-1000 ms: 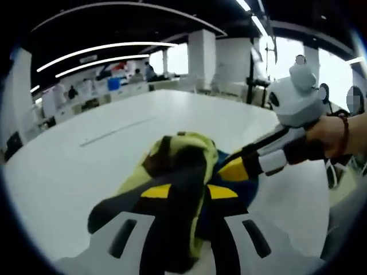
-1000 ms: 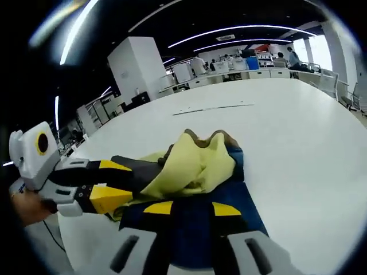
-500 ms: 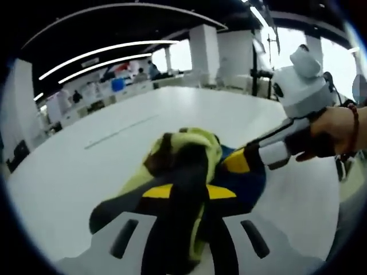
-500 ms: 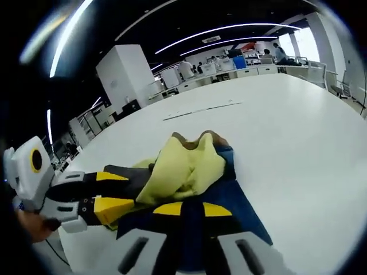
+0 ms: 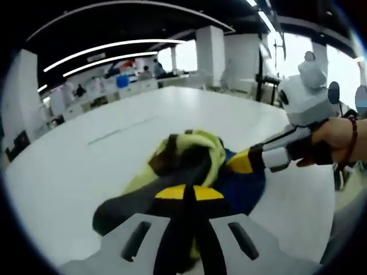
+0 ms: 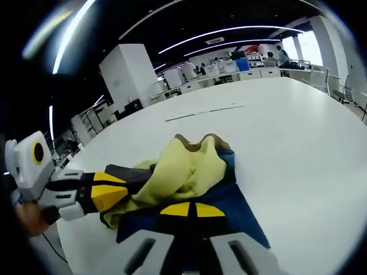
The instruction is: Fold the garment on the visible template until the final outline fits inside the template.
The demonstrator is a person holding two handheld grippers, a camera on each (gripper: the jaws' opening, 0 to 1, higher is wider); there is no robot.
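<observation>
A crumpled garment (image 5: 192, 150) in yellow-green, black and blue lies bunched on the white table (image 5: 69, 172). In the left gripper view my left gripper (image 5: 184, 193) is shut on a dark fold of it at the near edge. My right gripper (image 5: 242, 164) comes in from the right, held by a hand (image 5: 335, 140), with its tips at the blue part. In the right gripper view the garment (image 6: 186, 166) shows its yellow side heaped over blue cloth. There my right gripper (image 6: 192, 209) is shut on the blue fabric, and my left gripper (image 6: 123, 187) grips the black edge from the left.
The white table (image 6: 298, 154) stretches wide around the garment, with a thin dark line (image 6: 203, 111) marked farther back. Beyond it are office desks, white pillars (image 6: 137, 74) and people in the distance. Bright windows lie at the right of the left gripper view.
Both grippers' jaws have drawn closer together on the fabric. The garment stays bunched in the same place, and both views have shifted slightly.
</observation>
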